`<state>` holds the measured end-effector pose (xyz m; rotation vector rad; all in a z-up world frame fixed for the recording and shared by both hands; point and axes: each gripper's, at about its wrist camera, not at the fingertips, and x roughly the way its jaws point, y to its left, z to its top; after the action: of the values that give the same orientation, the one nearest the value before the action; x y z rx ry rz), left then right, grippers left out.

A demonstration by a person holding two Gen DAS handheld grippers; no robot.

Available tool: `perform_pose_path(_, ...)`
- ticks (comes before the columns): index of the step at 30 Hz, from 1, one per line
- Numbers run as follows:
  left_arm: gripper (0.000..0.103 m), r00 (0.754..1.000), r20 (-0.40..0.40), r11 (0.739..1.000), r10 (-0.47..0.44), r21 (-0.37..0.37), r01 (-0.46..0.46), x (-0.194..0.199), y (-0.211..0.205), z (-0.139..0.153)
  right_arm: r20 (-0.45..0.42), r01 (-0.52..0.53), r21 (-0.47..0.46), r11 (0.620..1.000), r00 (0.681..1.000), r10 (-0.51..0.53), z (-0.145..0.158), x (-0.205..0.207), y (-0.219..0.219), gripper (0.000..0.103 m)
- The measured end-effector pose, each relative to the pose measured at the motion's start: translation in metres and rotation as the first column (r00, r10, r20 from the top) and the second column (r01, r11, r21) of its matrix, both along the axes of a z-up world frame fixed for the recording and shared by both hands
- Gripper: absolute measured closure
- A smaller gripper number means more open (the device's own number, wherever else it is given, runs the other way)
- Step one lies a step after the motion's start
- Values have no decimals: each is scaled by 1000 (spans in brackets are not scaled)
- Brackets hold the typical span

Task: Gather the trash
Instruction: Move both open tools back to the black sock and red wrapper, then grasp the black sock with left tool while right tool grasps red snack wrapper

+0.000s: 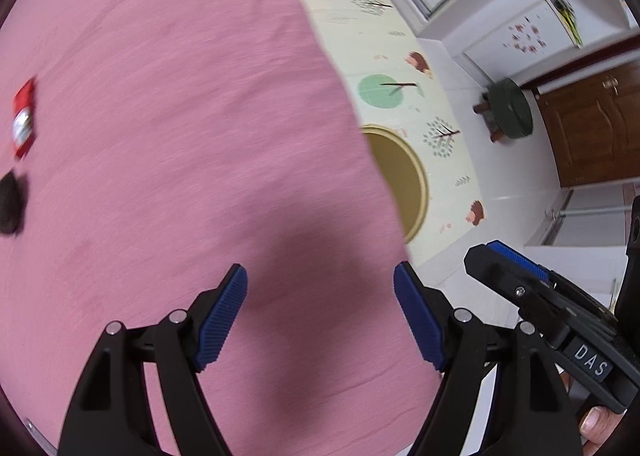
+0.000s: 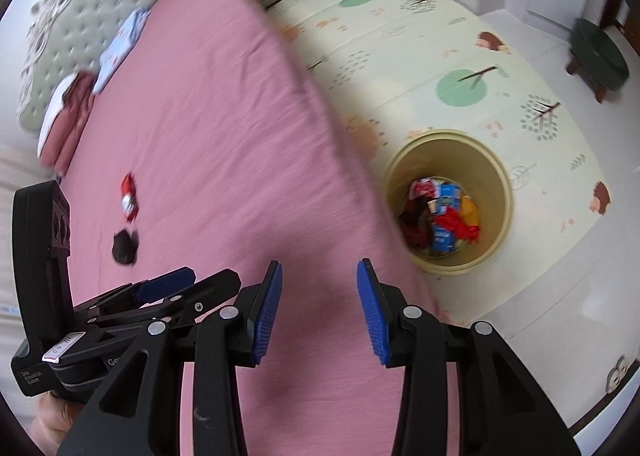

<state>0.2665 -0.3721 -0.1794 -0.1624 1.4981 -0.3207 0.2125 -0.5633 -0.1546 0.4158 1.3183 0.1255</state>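
Both the left tongs (image 1: pixel 320 316) and right tongs (image 2: pixel 319 310) hang spread and empty over the pink bed (image 2: pixel 224 144). A red wrapper (image 2: pixel 129 198) and a black scrap (image 2: pixel 124 247) lie on the bed, well apart from its floor-side edge. The yellow bin (image 2: pixel 448 144) on the floor just beside that edge holds wrappers.

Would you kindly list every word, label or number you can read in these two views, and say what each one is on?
"DAS": white letters on the right gripper body, seen from the left wrist.
"Data Acquisition System": small print on the left gripper body, seen from the right wrist.
Red wrapper on the bed: blurred, unreadable.
Wrappers in the trash bin: too small.
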Motion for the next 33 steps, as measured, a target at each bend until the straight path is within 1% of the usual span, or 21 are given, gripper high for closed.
perform_pose_path(6, 28, 994, -16, 994, 105, 8, -104, -12, 67, -8, -7, -105, -1, 994, 994, 105, -2, 8, 64, 65)
perform_pose_path(10, 28, 984, -18, 984, 175, 17, -175, -19, 113, -11, -11, -163, 0, 987, 987, 163, -7, 13, 105, 65)
perform_pose_path(16, 28, 964, -14, 964, 264, 25, -264, -26, 169, -14, -16, -248, 0, 969, 969, 248, -10, 24, 166, 65)
perform_pose_path(21, 28, 941, -12, 941, 338, 34, -337, -25, 217, -17, -24, -321, -5, 947, 947, 320, -15, 38, 214, 65)
perform_pose_path(25, 27, 925, -9, 924, 379, 48, -378, -21, 248, -21, -25, -368, -10, 930, 930, 367, -17, 50, 244, 64)
perform_pose_path(27, 27, 919, -5, 917, 395, 60, -394, -17, 262, -24, -25, -380, -5, 925, 925, 380, -19, 58, 258, 59)
perform_pose_path(29, 27, 913, -1, 911, 408, 70, -407, -13, 273, -27, -20, -386, -1, 923, 922, 386, -20, 64, 266, 57)
perform_pose_path(33, 27, 902, 1, 899, 432, 87, -430, 1, 297, -37, -21, -407, 4, 914, 913, 407, -25, 78, 288, 57)
